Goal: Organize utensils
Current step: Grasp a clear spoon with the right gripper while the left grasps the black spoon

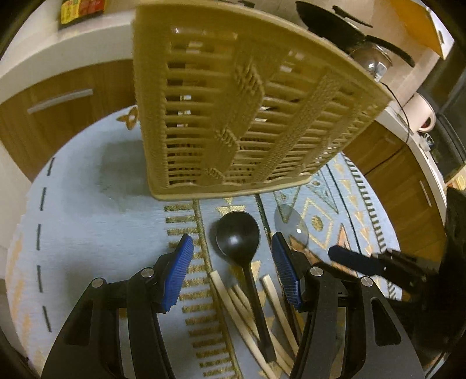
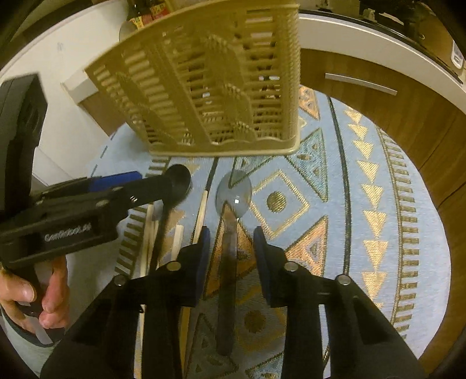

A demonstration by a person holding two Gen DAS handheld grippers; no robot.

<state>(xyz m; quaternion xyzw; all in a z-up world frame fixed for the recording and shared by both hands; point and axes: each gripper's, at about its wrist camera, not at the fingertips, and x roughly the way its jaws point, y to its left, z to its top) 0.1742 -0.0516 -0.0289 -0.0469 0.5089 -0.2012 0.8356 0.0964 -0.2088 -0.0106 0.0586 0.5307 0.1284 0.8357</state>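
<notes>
A beige slatted utensil basket (image 1: 204, 116) (image 2: 221, 87) stands on a blue patterned cloth (image 1: 87, 218). In front of it lie a black spoon (image 1: 237, 233), a metal spoon (image 2: 234, 191) (image 1: 291, 224) and several pale wooden chopsticks (image 1: 230, 303) (image 2: 150, 230). My left gripper (image 1: 232, 242) is open, its blue pads on either side of the black spoon's bowl without touching it. My right gripper (image 2: 231, 233) stands astride the metal spoon's handle, a narrow gap showing on each side of it. The left gripper (image 2: 137, 183) also shows from the side in the right wrist view, covering part of the black spoon.
Wooden cabinet doors with metal handles (image 1: 59, 100) (image 2: 361, 83) ring the cloth under a white counter. A black pan (image 1: 335, 26) and a white mug (image 1: 425, 116) sit on the counter. A person's hand (image 2: 43, 297) grips the left tool.
</notes>
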